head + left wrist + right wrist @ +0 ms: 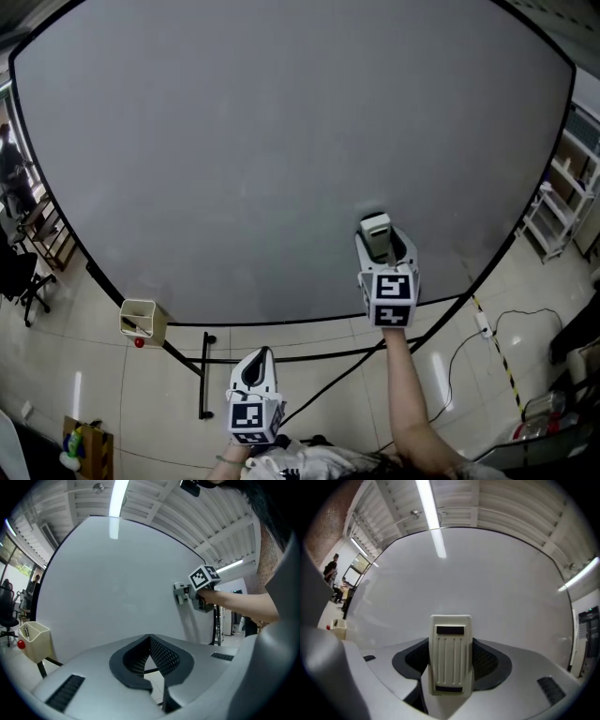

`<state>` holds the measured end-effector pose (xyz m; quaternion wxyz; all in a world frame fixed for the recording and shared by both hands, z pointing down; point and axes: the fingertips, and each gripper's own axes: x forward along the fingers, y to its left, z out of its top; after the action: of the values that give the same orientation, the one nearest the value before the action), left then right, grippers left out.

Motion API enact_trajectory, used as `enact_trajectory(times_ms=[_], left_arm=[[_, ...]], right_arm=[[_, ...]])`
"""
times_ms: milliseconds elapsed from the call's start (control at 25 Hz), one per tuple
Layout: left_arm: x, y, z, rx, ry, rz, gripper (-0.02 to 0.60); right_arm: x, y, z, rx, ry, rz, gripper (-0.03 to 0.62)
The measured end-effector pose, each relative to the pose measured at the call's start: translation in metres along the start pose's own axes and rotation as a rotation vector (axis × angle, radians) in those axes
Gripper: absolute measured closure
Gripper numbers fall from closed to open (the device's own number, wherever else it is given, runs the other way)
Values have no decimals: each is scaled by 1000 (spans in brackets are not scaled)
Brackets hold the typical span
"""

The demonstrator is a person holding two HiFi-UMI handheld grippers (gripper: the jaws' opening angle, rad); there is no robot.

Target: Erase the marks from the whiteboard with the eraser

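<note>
A large whiteboard (281,141) fills the head view, and I see no marks on it. My right gripper (382,246) is shut on a cream eraser (377,234) and holds it against the board's lower right part. In the right gripper view the eraser (450,654) stands upright between the jaws, close to the board (478,573). My left gripper (255,370) hangs below the board's bottom edge, away from the surface, with its jaws shut and nothing between them. In the left gripper view the right gripper (187,592) shows at the board (108,597).
A small cream holder (142,322) with markers hangs at the board's lower left corner, a red magnet (139,343) beneath it. The board's black stand (208,375) crosses the tiled floor. A cable (487,328) lies at right, shelving (558,206) beyond. Chairs (23,272) stand far left.
</note>
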<state>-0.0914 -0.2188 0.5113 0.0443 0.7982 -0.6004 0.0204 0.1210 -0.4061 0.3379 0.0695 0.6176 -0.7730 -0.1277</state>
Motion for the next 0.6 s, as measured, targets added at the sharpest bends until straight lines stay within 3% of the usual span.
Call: enact_trajectory(times_ms=[80,160,280,400,480,600], left_arm=[[4,-8,1,-16,-3,-3,580],[5,-12,1,-36,-2,7,580],[8,-11,-8,-36,18,25,580],[13,-15,-5,-38,8,11,580],[13,-18,-2,-29,-3,-2,580],[10,-9,-6,-34,8,21,580]], right_arm=[[-2,-55,16,71,-30,-61,324],[-3,-74,23,130,-29,-59,326],[-2,-18,11,76,0,6,326],[4,87,-37,-204,77,117,326],[6,121,-67,-364,121,170,325],[6,109,-62,-304,170,232,326]])
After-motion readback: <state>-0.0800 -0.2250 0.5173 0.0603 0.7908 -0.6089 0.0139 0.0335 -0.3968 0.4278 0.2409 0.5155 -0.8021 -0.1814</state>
